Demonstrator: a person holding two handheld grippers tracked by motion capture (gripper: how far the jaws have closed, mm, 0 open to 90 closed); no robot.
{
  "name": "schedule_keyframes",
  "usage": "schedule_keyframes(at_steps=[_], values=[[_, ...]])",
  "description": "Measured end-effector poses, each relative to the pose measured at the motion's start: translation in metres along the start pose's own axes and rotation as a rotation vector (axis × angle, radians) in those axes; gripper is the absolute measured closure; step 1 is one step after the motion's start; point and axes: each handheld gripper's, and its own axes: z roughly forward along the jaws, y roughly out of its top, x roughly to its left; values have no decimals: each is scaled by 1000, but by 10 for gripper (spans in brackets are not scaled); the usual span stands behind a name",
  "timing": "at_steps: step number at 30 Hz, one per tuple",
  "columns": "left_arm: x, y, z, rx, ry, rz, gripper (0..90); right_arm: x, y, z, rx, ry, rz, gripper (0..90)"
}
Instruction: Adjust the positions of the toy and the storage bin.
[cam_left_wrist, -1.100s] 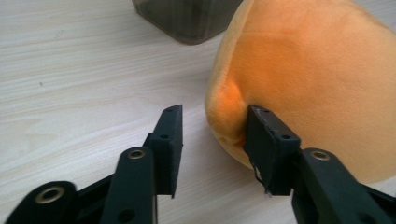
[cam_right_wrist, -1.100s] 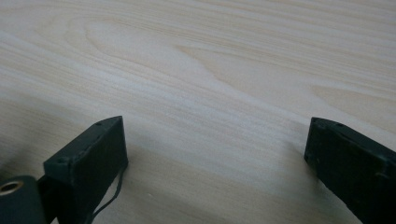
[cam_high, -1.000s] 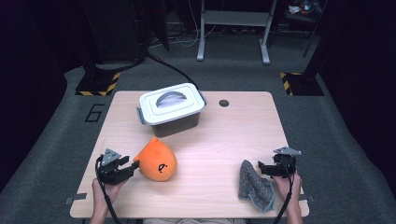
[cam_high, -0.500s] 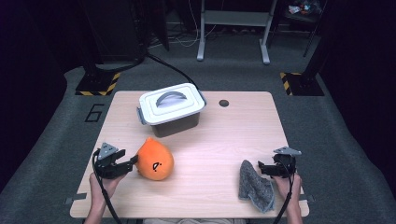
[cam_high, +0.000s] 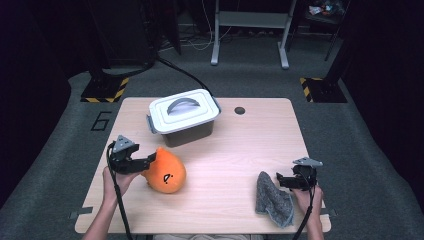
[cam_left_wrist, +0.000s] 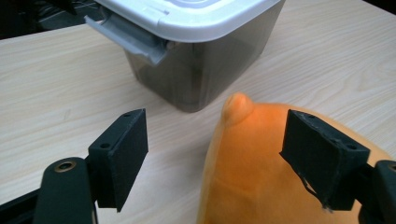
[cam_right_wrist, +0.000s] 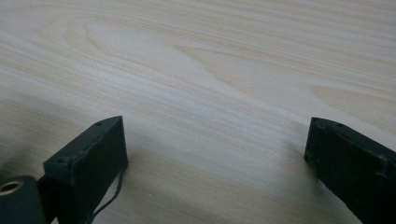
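The person's left forearm comes in from the near-left corner of the wooden table (cam_high: 235, 150), and the hand holds the left gripper (cam_high: 150, 160) roughly level, pointing right at the orange plush toy (cam_high: 167, 175). Its jaws have just been opening and now stand apart; in the left gripper view the plush toy's pointed top (cam_left_wrist: 238, 105) rises between them, its body passing behind the right-hand pad, and neither pad presses on it. The plush toy lies on the near-left part of the table, just in front of the grey storage box (cam_high: 184, 117), whose white lid with a handle is on.

The right hand rests at the near-right edge, holding the right gripper (cam_high: 280, 180) level and pointing left, jaws wide over bare wood, just beside the grey cloth (cam_high: 272, 197).

Counted: one plush toy, one box, one cloth, two grippers.
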Motion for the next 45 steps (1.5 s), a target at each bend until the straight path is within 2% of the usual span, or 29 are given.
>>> schedule_keyframes(at_steps=[7, 14, 21, 30, 32, 38, 39, 42, 45], values=[[11, 14, 12, -15, -34, -1, 164, 0, 0, 0, -1, 0, 2, 48], [19, 30, 23, -11, -23, 9, 136, 0, 0, 0, -1, 0, 2, 48], [23, 47, 33, -26, -20, 18, 95, 0, 0, 0, -1, -1, 1, 48], [33, 67, 51, -5, 0, 46, 115, 0, 0, 0, -2, -3, 2, 49], [35, 69, 55, 1, 3, 62, 135, 0, 0, 0, -3, -4, 2, 49], [44, 75, 71, 25, 11, 48, 140, 1, 0, 0, -1, -5, 7, 49], [45, 75, 73, 22, 23, 54, 143, 1, 0, 0, -2, -5, 6, 50], [47, 75, 79, 31, 23, 59, 149, 1, 0, 0, -2, -5, 7, 50], [49, 75, 83, 35, 7, 36, 148, 1, 0, 0, -2, -5, 7, 50]])
